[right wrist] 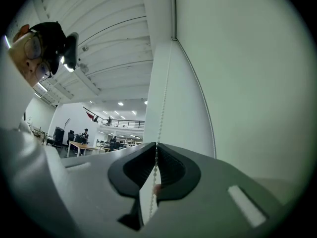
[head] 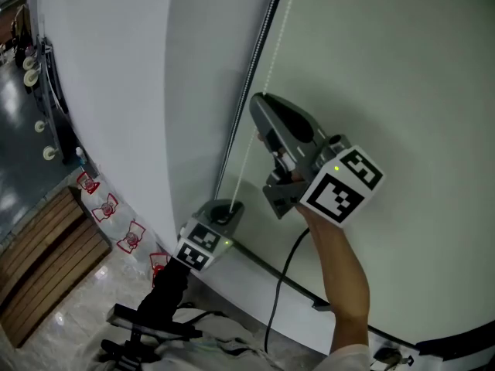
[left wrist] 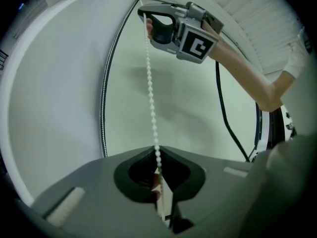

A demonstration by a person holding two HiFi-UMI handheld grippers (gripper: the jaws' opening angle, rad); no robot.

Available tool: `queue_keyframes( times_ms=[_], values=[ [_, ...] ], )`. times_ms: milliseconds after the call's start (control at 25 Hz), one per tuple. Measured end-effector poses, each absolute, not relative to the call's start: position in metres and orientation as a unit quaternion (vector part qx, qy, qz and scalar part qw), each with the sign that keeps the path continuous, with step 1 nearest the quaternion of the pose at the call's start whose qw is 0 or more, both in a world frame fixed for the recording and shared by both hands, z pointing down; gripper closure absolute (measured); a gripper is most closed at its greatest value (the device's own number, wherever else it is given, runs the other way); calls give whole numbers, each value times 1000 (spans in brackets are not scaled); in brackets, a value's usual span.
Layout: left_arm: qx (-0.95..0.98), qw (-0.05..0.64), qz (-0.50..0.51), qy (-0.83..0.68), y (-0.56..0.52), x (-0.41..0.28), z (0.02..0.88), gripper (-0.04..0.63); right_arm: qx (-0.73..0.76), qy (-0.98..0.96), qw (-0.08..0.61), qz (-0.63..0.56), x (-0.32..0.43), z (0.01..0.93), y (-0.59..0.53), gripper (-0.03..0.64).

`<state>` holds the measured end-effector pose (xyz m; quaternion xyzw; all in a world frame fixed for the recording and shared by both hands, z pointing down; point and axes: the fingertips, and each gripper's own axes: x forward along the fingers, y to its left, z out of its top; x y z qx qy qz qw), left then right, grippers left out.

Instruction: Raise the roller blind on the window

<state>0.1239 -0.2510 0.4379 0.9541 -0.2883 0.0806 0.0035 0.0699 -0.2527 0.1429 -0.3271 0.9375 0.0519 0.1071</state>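
The pale roller blind (head: 402,68) covers the window beside a white wall (head: 116,91). A white bead chain (head: 246,165) hangs in front of the blind's left edge. In the head view my right gripper (head: 260,99) is the upper one and is shut on the chain. My left gripper (head: 224,205) is lower down, also shut on the chain. From the left gripper view the bead chain (left wrist: 151,103) runs taut from my left gripper (left wrist: 156,148) up to my right gripper (left wrist: 144,12). In the right gripper view the bead chain (right wrist: 163,103) rises from my right gripper (right wrist: 156,144) toward the ceiling.
A dark strip (head: 244,107) runs down the blind's edge beside the chain. A black cable (head: 282,284) hangs from the right gripper. The window's dark bottom bar (head: 271,267) crosses below. A wooden bench (head: 39,261) and black stand parts (head: 147,323) are on the floor.
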Motion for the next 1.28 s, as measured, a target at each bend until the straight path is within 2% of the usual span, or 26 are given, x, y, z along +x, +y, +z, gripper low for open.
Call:
queue_keyframes(
  times_ms=[400, 1000, 1280],
  values=[
    [955, -11, 58, -290, -251, 123, 411, 597, -337, 937, 90, 37, 67, 192, -244, 604],
    [952, -10, 50, -301, -254, 117, 405, 597, -343, 937, 22, -52, 65, 320, -241, 604],
    [957, 6, 54, -286, -250, 119, 414, 597, -334, 941, 21, -54, 63, 316, -239, 601]
  ],
)
